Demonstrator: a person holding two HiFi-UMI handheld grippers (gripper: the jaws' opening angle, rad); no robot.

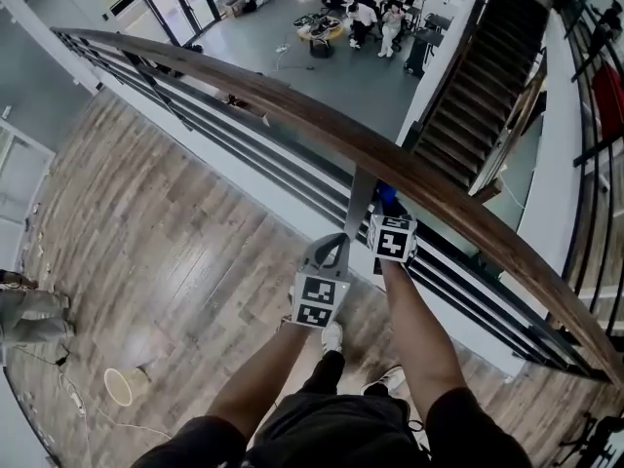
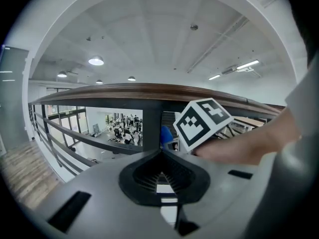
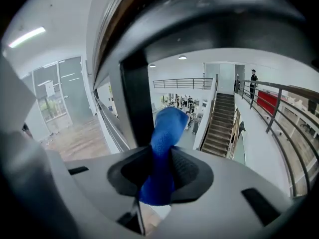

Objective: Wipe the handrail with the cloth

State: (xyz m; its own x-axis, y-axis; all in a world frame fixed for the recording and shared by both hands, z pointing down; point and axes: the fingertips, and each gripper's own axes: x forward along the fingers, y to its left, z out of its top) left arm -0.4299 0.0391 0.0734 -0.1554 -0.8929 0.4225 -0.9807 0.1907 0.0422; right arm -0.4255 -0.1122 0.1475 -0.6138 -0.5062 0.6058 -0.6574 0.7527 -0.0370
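The brown wooden handrail runs slantwise from upper left to lower right on a grey railing. My right gripper is just below it, beside a grey post, and is shut on a blue cloth. In the right gripper view the cloth sticks up out of the jaws, close under the handrail. The left gripper sits lower and to the left, shut with nothing in it. From the left gripper view the handrail crosses above, with the cloth and the right gripper's marker cube ahead.
Dark horizontal bars run under the rail. Beyond it lies a drop to a lower hall with people and a staircase. I stand on wood floor; a pale ring and a cable lie at lower left.
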